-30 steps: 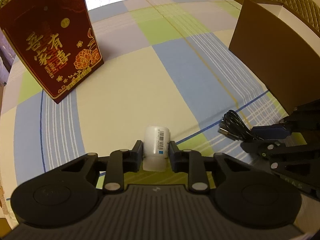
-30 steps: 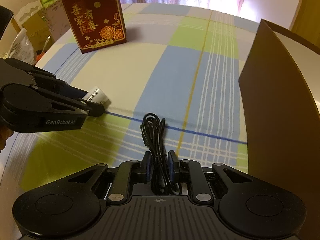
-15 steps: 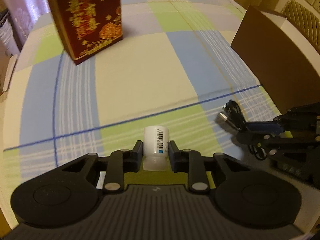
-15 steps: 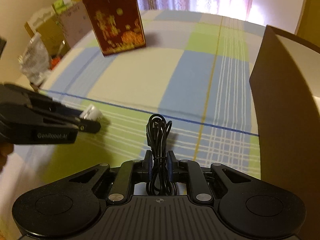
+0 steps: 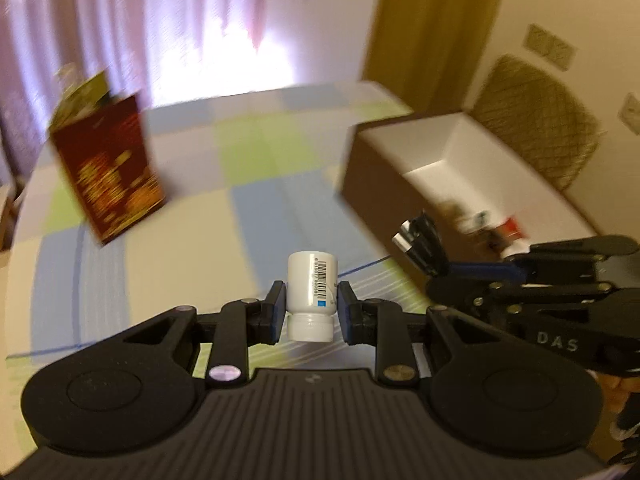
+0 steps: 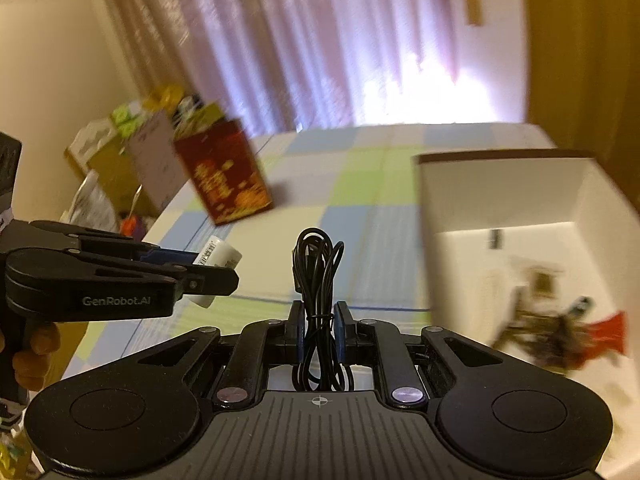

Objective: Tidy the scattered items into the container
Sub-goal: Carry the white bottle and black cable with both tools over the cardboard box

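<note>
Box (image 6: 500, 200): brown outside, white inside, open-topped, at the right of the desk (image 5: 192, 216); its right side is cut off by the frame. Contents blurred: a red scrap and dark tangled bits, not identifiable.

Left gripper (image 5: 311, 304): fingers clamped on a white bottle (image 5: 311, 290), cap toward the camera, barcode up, held clear above the desk.

Right gripper (image 6: 319, 332): fingers clamped on a coiled black cable (image 6: 318, 280), loop standing up, held just left of the box's near wall.

Red gift bag (image 5: 110, 172): upright at far left, print smeared by blur.

Checked cloth between bag and box lies open.
</note>
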Demonstrator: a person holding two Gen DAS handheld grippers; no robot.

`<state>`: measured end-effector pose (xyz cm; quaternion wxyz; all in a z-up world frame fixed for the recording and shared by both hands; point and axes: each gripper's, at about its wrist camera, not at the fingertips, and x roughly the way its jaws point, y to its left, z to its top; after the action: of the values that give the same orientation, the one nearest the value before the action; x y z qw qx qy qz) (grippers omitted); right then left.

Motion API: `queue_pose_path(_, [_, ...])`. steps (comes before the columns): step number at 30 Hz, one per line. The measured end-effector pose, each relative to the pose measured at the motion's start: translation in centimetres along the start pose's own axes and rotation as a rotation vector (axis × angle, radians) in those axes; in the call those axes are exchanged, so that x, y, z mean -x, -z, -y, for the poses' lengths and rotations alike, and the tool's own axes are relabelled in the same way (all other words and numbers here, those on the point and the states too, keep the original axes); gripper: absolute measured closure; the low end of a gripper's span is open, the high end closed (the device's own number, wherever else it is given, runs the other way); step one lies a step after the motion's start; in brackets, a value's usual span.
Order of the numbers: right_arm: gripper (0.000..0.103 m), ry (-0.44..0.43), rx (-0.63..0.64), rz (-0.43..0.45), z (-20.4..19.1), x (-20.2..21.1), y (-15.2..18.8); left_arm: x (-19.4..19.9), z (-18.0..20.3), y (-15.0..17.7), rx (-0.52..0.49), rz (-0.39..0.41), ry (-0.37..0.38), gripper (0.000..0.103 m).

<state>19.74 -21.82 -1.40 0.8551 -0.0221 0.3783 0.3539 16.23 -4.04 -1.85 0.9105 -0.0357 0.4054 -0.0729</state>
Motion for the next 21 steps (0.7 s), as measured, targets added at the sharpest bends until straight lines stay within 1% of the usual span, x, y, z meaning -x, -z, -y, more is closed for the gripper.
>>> queue_pose_path(2, [0.086,0.037,-0.024,0.027,1.9,2.1,0.1,0.3,2.3,-0.8,-0.019,0.02,0.038,0.081])
queue_pose_path(6, [0.086,0.104,-0.066,0.053,6.0,5.8,0.3,0.4,7.2,-2.3,-0.059,0.043,0.113,0.081])
queue_pose_path(9, [0.086,0.145,-0.078,0.046,9.1,8.2,0.7,0.0,10.9,-3.0,-0.087,0.047,0.156,0.081])
queue_pose_path(11, [0.086,0.153,-0.067,0.021,11.2,9.4,1.0,-0.5,13.2,-3.3,-0.104,0.039,0.183,0.081])
queue_pose_path(13, [0.086,0.142,-0.041,-0.014,12.8,10.2,1.3,-1.4,15.2,-3.5,-0.119,0.018,0.2,0.081])
queue_pose_path(15, [0.086,0.11,-0.001,-0.065,14.2,10.4,1.5,-2.4,16.9,-3.6,-0.143,-0.015,0.207,0.081])
queue_pose_path(18, [0.086,0.036,0.073,-0.171,16.2,9.6,1.6,-4.1,19.2,-3.6,-0.218,-0.08,0.219,0.081])
queue_pose_path(21, [0.086,-0.025,0.144,-0.255,17.9,8.6,1.4,-6.3,20.7,-3.5,-0.31,-0.152,0.203,0.081])
